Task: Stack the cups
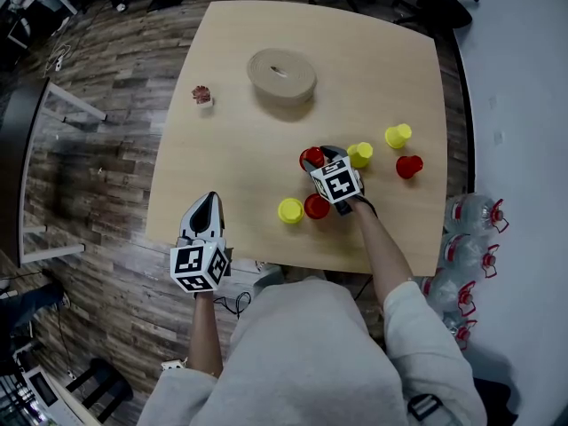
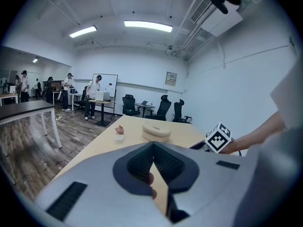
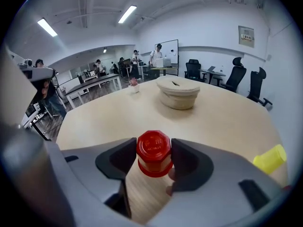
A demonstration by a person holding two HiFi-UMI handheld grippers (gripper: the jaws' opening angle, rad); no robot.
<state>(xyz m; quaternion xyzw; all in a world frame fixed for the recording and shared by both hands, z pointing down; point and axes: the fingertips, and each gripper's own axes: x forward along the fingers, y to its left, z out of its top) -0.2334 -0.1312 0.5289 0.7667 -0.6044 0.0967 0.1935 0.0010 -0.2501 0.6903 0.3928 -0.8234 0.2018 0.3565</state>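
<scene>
left hand-held gripper [image 2: 153,149] with jaws together, tan table [image 2: 102,148] beyond, tape roll [image 2: 156,131], small potted plant [image 2: 119,133], office chairs [image 2: 163,109]

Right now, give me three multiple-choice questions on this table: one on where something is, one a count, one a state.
1. Where is the right gripper? A over the tape roll; B around a red cup; C above the floor.
2. How many yellow cups are on the table? A one; B three; C five.
3. The left gripper has its jaws: A together, empty; B wide apart; C on a cup.
Answers: B, the cup stands between its jaws; B, the head view shows three; A, the tips meet on nothing.
</scene>
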